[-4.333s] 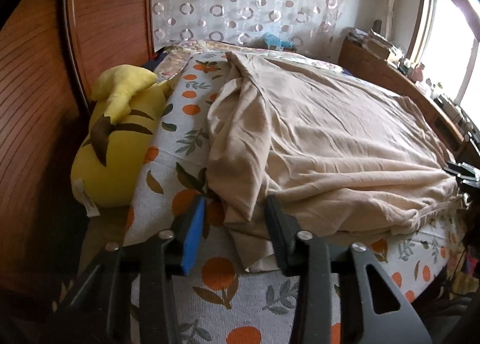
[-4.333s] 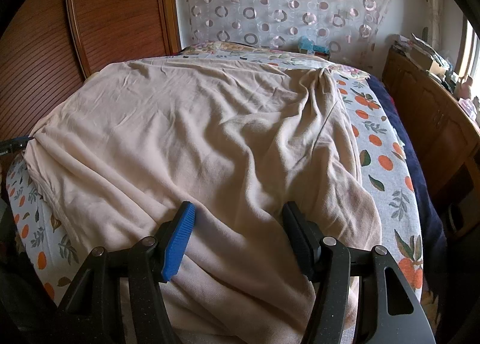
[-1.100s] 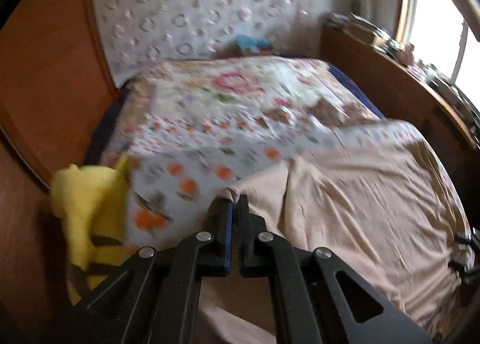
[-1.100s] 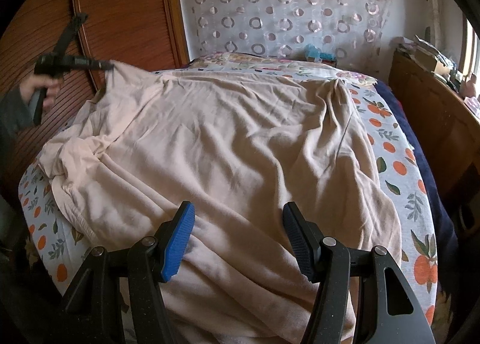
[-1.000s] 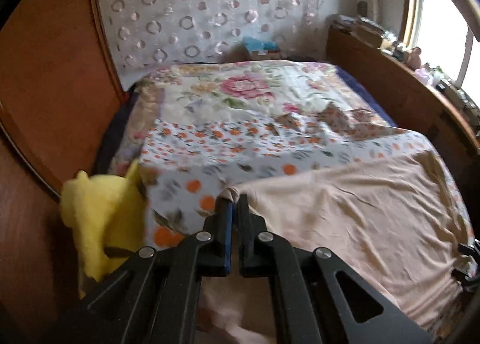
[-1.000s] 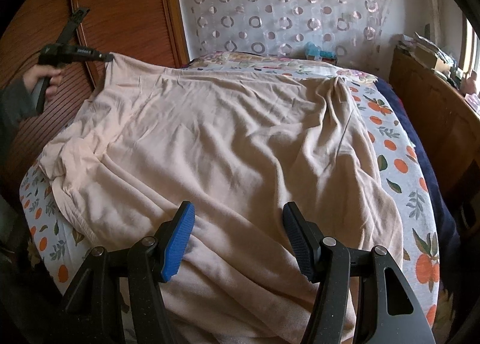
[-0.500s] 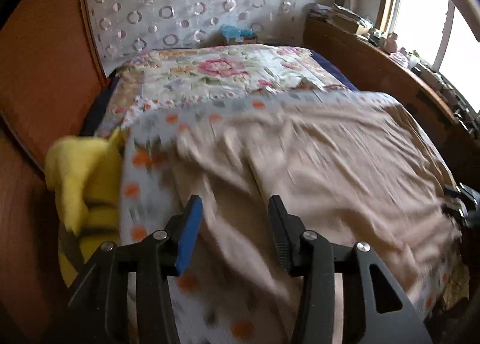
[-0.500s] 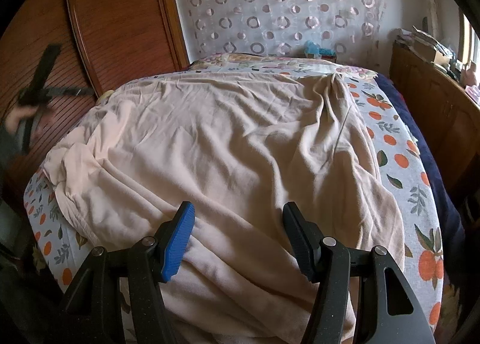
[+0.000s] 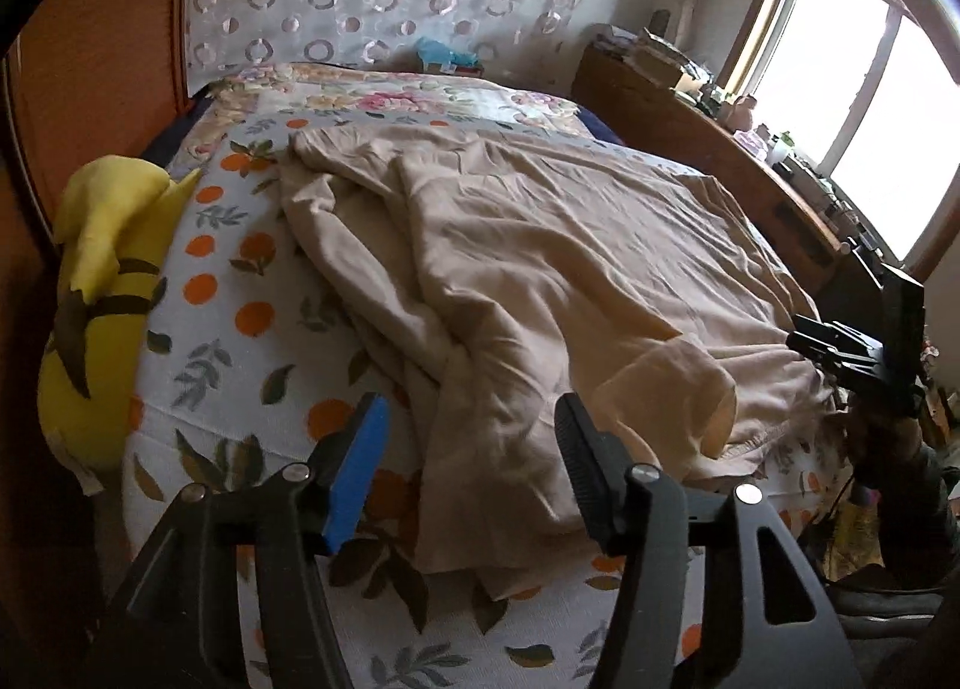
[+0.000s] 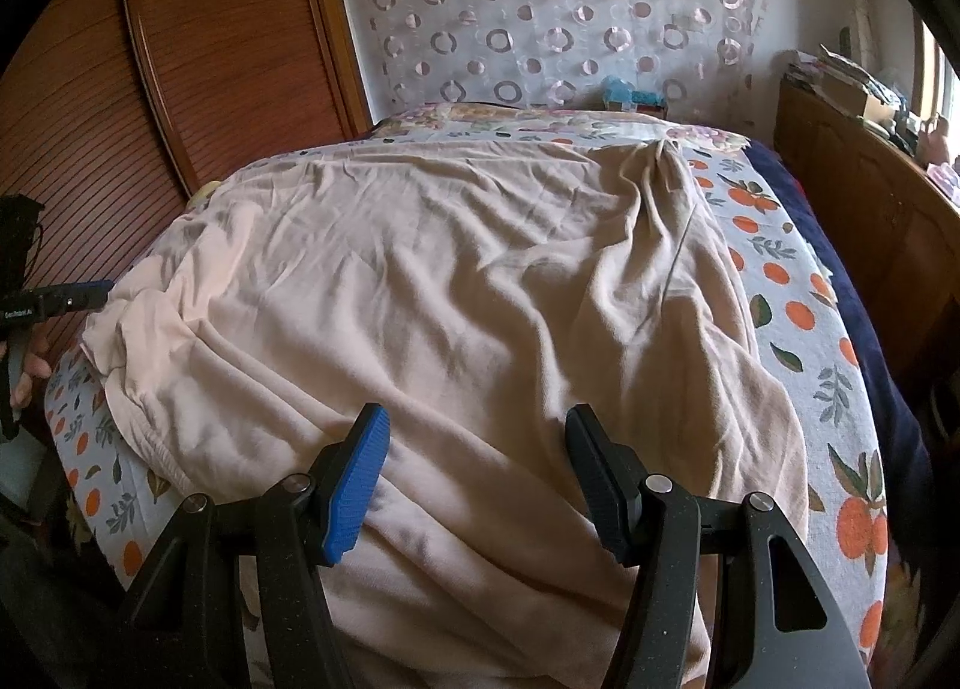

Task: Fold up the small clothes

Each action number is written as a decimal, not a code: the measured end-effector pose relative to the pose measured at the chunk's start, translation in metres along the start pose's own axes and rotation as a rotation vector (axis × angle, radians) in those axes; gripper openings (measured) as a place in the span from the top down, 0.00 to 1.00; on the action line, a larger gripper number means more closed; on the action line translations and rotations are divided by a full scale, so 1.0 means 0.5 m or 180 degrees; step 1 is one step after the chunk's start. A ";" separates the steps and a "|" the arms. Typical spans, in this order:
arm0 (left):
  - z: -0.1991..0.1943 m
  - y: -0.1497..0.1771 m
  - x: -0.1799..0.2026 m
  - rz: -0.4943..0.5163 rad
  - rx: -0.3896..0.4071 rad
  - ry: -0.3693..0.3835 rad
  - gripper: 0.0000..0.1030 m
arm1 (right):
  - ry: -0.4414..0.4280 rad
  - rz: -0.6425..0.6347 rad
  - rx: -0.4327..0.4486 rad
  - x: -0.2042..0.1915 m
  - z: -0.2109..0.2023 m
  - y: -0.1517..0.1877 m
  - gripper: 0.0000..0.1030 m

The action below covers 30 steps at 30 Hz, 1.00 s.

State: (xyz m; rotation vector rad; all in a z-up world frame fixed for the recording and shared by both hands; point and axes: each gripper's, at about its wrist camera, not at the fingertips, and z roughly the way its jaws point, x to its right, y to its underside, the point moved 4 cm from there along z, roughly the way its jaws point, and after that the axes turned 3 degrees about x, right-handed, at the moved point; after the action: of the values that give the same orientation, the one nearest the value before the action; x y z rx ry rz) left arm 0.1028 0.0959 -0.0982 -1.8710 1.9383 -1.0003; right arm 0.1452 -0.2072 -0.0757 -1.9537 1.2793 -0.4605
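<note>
A large beige garment [image 9: 570, 245] lies spread and wrinkled over the bed, with its left side bunched into folds. My left gripper [image 9: 471, 419] hovers over the garment's near left edge. Its jaws are opening, and the cloth lies below the gap without touching the pads. In the right wrist view the same garment [image 10: 450, 269] fills the middle. My right gripper [image 10: 478, 425] stands open just above its near hem, gripping nothing. Each gripper shows in the other's view: the right gripper [image 9: 810, 342] at the right edge, the left gripper [image 10: 102, 288] at the left edge in a hand.
The bed sheet [image 9: 240, 293] has an orange-fruit print. A yellow plush toy [image 9: 102, 269] lies at the bed's left side against a wooden wardrobe [image 10: 180, 59]. A cluttered wooden cabinet [image 9: 690, 131] runs along the right under the window. A blue item [image 9: 447, 53] sits at the bed's head.
My left gripper let go of the garment corner it held up at the far left, opened, and dropped back toward the near edge. The cloth settled on the bed. The right gripper stayed put.
</note>
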 end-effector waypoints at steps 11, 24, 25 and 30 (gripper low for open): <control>0.028 0.010 0.001 0.0053 -0.0080 -0.0145 0.43 | -0.0002 -0.0004 0.0001 0.003 0.001 0.001 0.39; 0.047 0.019 0.001 0.0045 -0.0042 -0.0223 0.43 | -0.0004 0.0000 0.0013 0.006 -0.003 0.002 0.39; 0.047 0.019 0.002 0.0050 -0.0030 -0.0227 0.43 | -0.0001 0.0002 0.0019 0.006 -0.004 0.002 0.39; 0.052 0.015 0.021 0.0112 -0.0003 -0.0113 0.80 | 0.0055 0.0049 0.0109 0.010 -0.024 0.002 0.39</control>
State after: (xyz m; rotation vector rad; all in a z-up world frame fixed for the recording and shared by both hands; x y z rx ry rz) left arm 0.1117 0.0779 -0.1190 -1.8361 1.9450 -0.9497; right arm 0.1392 -0.2167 -0.0689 -1.9140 1.2882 -0.4895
